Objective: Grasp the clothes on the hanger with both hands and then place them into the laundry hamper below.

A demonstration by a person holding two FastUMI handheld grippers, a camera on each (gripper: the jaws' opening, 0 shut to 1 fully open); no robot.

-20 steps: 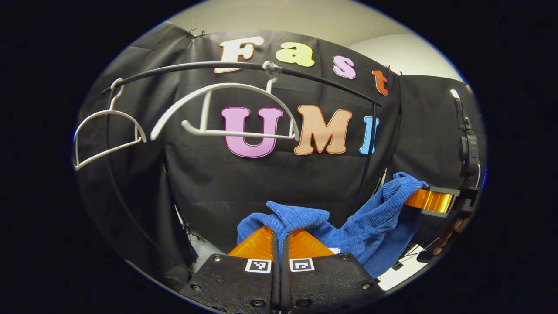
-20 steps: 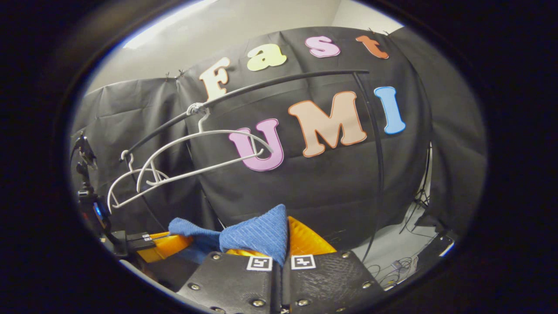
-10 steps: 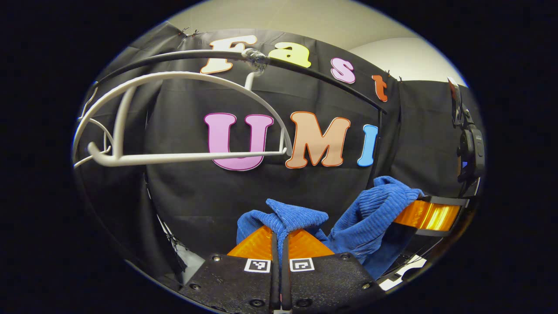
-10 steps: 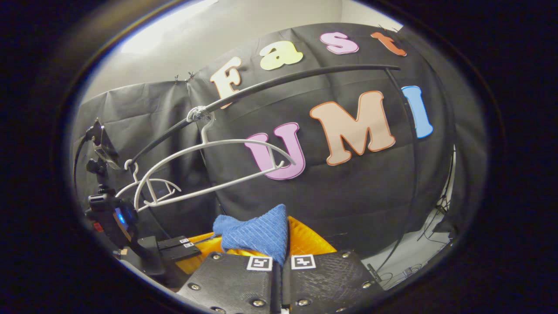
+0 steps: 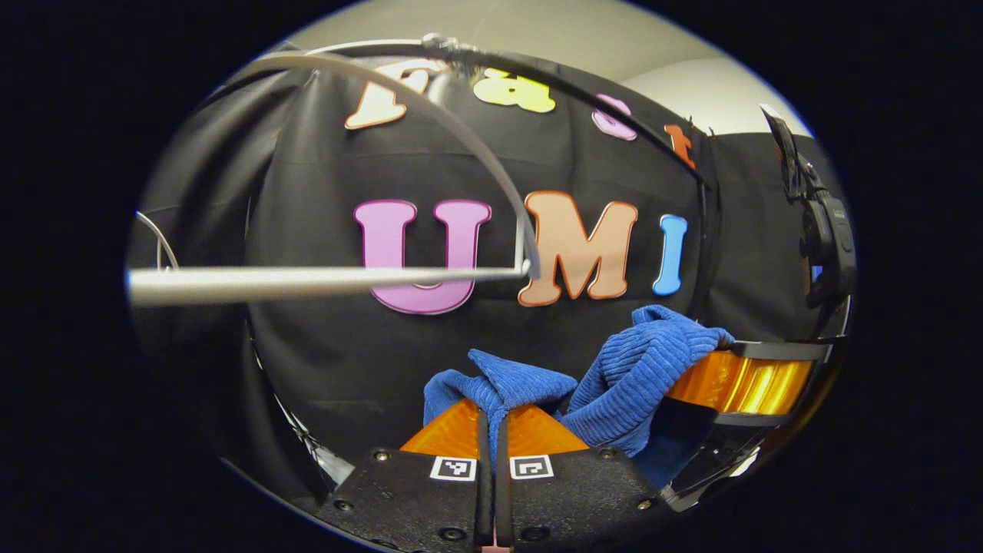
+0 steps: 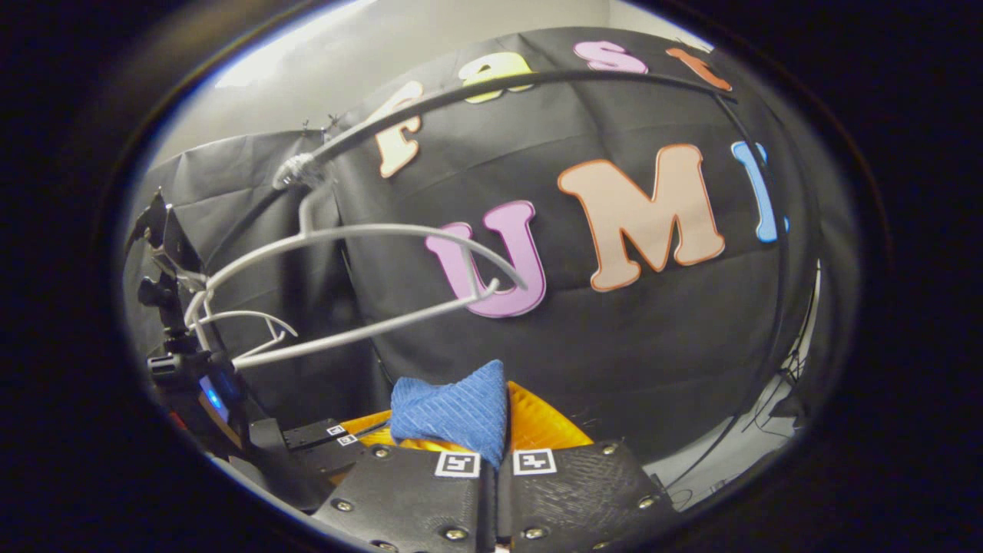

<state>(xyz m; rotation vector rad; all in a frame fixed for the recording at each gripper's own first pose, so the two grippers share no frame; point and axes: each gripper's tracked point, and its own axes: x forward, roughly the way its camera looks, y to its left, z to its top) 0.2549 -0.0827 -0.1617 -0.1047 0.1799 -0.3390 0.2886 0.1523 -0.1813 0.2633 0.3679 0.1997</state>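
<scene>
Gripping the blue garment [image 5: 614, 376] at two folds, left tongs [image 5: 492, 418] and right tongs [image 6: 491, 430] hold it clamped below the bare white hanger [image 6: 361, 253] on its black rail [image 6: 537, 81].

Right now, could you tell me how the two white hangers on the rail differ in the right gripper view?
The nearer white plastic hanger appears large, hooked mid-way along the black rail, its bar slanting up to the right. The farther white hanger appears smaller and hangs lower left, partly behind the left tool's mount. Both are bare; the blue ribbed cloth is already off, pinched in the right tool.
</scene>
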